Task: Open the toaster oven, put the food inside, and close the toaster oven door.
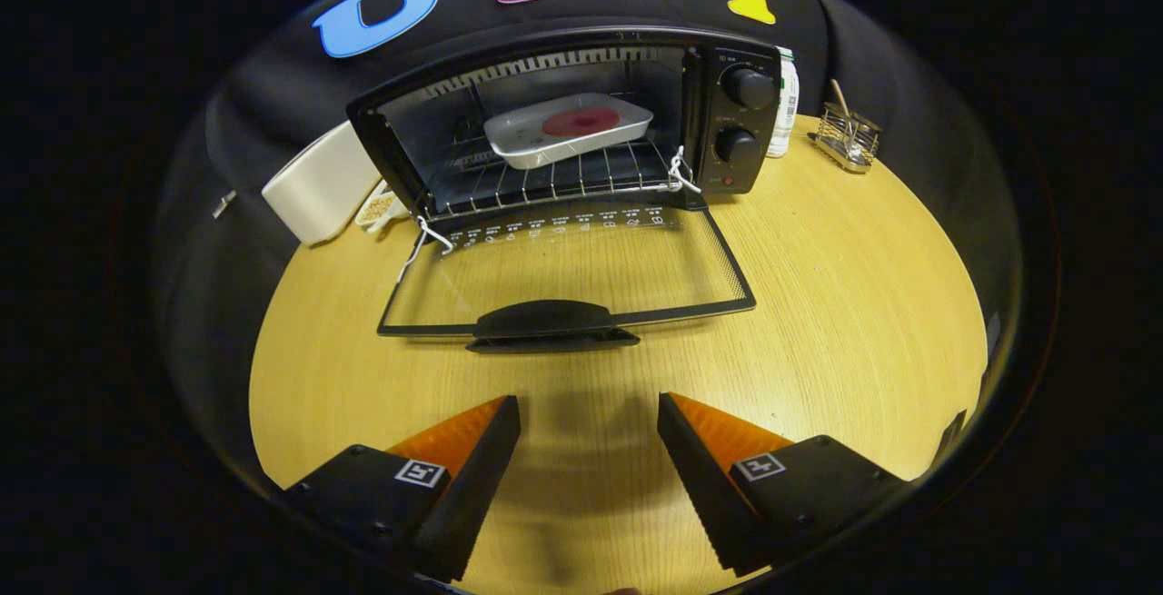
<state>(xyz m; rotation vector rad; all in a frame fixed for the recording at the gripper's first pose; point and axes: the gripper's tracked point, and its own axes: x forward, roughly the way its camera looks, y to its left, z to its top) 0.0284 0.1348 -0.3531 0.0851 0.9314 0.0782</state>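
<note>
Claw (589, 413) wide apart, holding nothing.

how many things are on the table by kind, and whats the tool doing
toaster oven, door down flat: 1
white tray with red food on the oven rack: 1
white box left of the oven: 1
white bottle behind the oven's right side: 1
wire holder to the right: 1
total: 5
tool: open, empty, short of the door handle

White box (320, 183), bottle (783, 103), wire rack (847, 135) on wooden table (845, 304)
</note>
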